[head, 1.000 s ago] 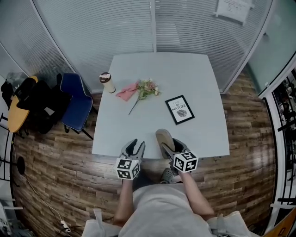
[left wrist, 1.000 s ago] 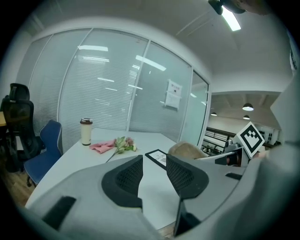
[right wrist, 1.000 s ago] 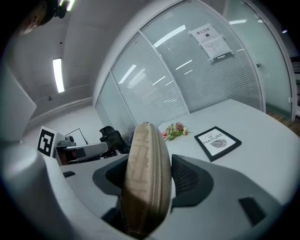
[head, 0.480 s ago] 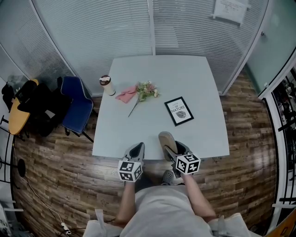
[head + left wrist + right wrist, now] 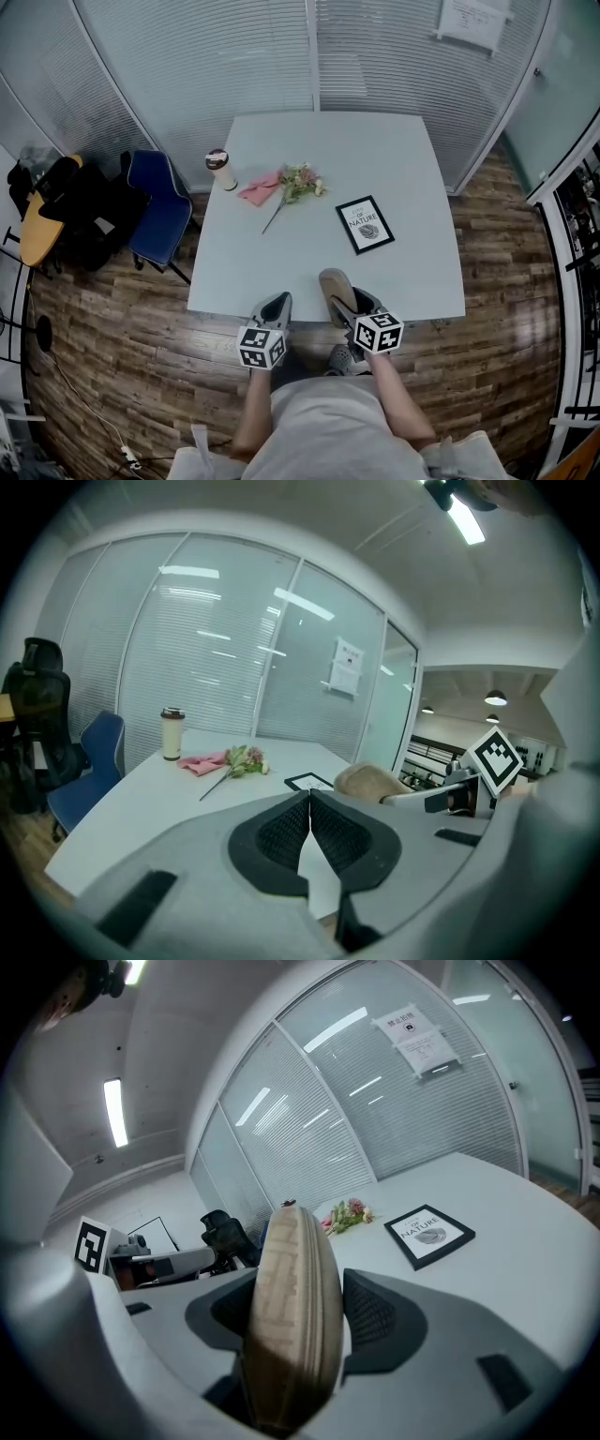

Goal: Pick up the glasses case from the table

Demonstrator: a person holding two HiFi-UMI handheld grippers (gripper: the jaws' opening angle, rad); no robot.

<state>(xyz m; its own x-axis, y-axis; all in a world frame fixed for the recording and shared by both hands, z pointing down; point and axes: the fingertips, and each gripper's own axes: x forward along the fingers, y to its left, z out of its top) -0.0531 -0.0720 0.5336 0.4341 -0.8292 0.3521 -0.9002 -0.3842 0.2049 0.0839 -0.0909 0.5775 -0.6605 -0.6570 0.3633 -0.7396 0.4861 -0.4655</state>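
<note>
Head view: a white table [image 5: 375, 150] is seen from above, w/ a blue chair [image 5: 155, 211] parked at its left side on the wood floor. Both grippers are held over the table's near edge, side by side but apart.

The left gripper [image 5: 277, 302] is closed: in the left gripper view its pads [image 5: 281, 829] are pressed together at the tips, w/ nothing between them.

The right gripper [image 5: 352, 305] is clamped on the glasses case [image 5: 335, 289]. In the right gripper view the tan case [image 5: 291, 1316] is stood up on its narrow edge between the two dark pads, zip seam facing the camera. Whether it's clear of the tabletop can't be told.

Further back, a black-framed print [image 5: 365, 223] is laid flat right of centre. A small bunch of flowers [image 5: 298, 180] is laid left of it, heads touching a pink cloth [image 5: 258, 187]. A lidded cup [image 5: 219, 169] is stood upright near the left edge, just beside the cloth.
</note>
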